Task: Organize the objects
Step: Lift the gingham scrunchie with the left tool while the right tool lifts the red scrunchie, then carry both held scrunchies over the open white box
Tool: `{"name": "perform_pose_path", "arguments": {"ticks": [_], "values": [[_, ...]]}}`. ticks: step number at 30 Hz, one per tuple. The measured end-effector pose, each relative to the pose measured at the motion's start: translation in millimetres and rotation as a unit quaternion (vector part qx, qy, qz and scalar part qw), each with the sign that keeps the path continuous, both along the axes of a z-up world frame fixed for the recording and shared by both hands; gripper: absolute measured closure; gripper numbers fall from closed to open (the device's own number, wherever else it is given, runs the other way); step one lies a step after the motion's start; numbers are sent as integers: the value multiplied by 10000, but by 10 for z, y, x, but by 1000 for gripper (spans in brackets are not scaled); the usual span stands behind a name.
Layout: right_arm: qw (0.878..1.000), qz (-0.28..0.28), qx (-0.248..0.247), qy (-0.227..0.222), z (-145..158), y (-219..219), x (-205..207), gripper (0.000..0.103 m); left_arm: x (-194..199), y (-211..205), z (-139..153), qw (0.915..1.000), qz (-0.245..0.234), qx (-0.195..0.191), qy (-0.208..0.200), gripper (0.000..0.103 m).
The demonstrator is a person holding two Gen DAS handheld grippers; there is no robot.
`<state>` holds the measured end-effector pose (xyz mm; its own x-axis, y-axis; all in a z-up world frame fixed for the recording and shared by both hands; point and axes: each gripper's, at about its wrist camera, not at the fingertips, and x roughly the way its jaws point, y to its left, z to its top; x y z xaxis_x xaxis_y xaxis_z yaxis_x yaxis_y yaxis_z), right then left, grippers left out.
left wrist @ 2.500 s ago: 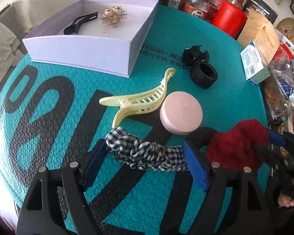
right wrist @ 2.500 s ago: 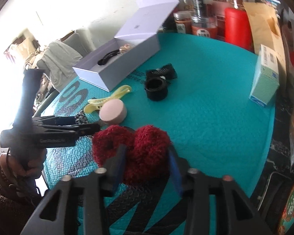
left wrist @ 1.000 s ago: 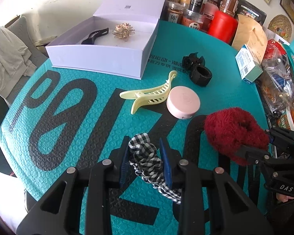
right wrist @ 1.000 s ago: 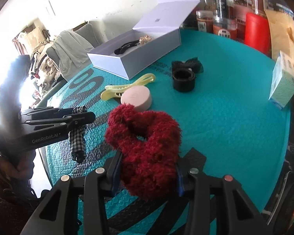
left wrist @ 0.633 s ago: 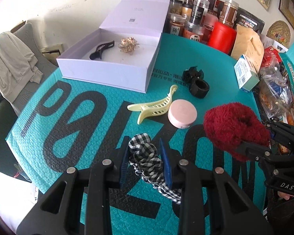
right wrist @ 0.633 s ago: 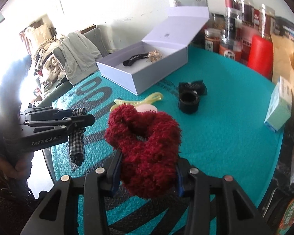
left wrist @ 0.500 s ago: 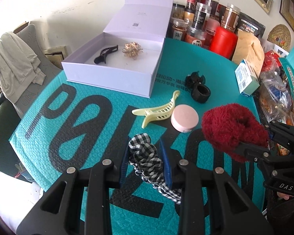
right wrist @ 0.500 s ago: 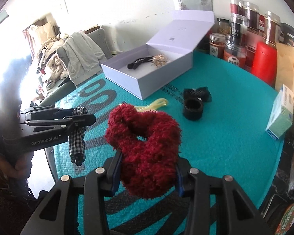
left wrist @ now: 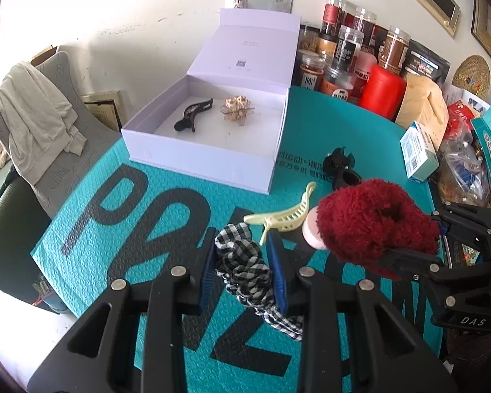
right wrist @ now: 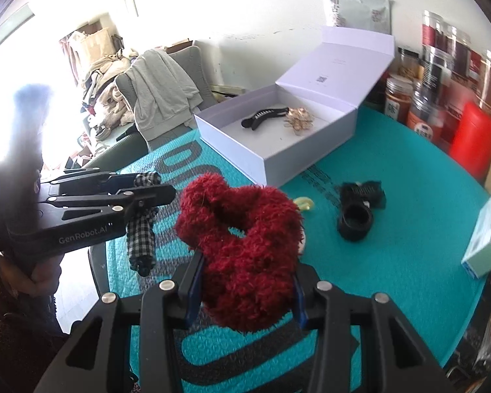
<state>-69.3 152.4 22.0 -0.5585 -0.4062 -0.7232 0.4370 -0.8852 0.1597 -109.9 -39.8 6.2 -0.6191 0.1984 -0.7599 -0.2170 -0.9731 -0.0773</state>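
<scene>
We carry two soft hair ties at once, clear of the teal mat (left wrist: 91,216), probably because the open white box (left wrist: 199,157) already holds a black clip (left wrist: 193,114) and a gold ornament (left wrist: 237,108). Our left gripper (left wrist: 242,271) pinches the checked scrunchie (left wrist: 242,262), while our right gripper (right wrist: 245,291) clamps the red fuzzy scrunchie (right wrist: 242,235). Both point forward and steeply down toward the box.
</scene>
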Motion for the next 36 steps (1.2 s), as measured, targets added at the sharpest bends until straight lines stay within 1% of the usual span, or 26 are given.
{"name": "perform_pose_path", "arguments": {"ticks": [6, 12, 23, 27, 36], "values": [[9999, 62, -2, 82, 109, -31, -188, 59, -146, -31, 109, 9999, -19, -19, 110, 75], [9999, 73, -37, 111, 151, -75, -392, 59, -360, -90, 88, 10000, 16, -59, 60, 75], [9999, 111, -52, 73, 132, -160, -778, 59, -796, -133, -14, 9999, -60, -50, -63, 75], [9997, 113, -215, 52, 126, -179, -932, 59, -972, -147, -23, 9999, -83, -94, -48, 75], [9995, 44, -303, 43, 66, -213, -1276, 59, -1415, -112, -11, 9994, -251, -220, 13, 75]]}}
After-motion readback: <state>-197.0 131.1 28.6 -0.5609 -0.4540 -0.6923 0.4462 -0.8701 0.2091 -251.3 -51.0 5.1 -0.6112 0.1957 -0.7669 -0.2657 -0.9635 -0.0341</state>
